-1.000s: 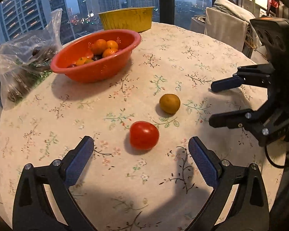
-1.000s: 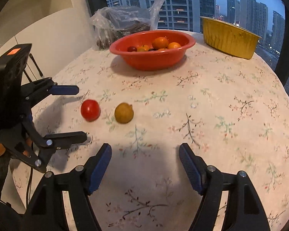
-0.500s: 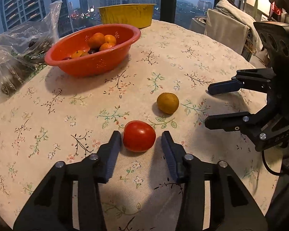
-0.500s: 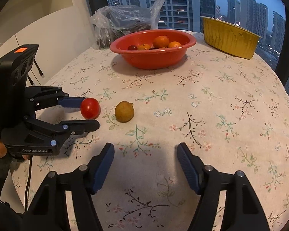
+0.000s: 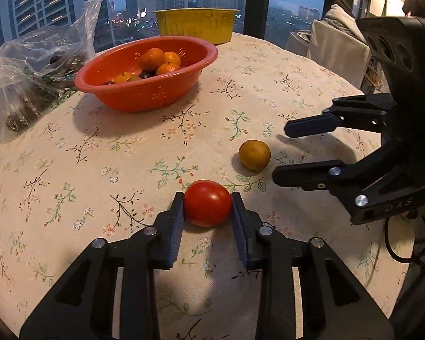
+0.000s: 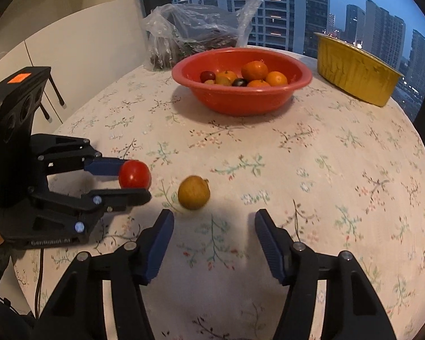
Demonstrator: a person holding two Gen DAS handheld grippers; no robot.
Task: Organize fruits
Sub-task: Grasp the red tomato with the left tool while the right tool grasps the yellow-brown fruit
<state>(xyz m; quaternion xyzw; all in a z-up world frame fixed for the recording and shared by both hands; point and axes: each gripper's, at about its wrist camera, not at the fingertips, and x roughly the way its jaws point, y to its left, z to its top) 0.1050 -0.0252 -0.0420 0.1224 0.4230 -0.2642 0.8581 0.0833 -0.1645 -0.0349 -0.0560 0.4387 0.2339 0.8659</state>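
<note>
My left gripper (image 5: 207, 208) is shut on a red tomato (image 5: 207, 203) that rests on the flowered tablecloth; the tomato also shows in the right wrist view (image 6: 134, 174) between the left gripper's fingers (image 6: 133, 180). A yellow-brown round fruit (image 5: 254, 155) lies just right of it, also seen in the right wrist view (image 6: 193, 192). My right gripper (image 6: 214, 226) is open and empty, just short of that fruit; it shows in the left wrist view (image 5: 280, 148). A red bowl (image 5: 127, 93) holding oranges and dark fruits stands at the back, also in the right wrist view (image 6: 235, 99).
A yellow tub (image 5: 197, 25) stands behind the red bowl, near the table's far edge (image 6: 354, 68). A clear plastic bag (image 5: 34, 65) with dark produce lies at the far left (image 6: 195, 36). A chair with a cloth (image 5: 337, 48) stands past the table's right edge.
My left gripper has moved forward and closed its fingers onto the tomato. My right gripper has moved closer to the yellow-brown fruit and stays open.
</note>
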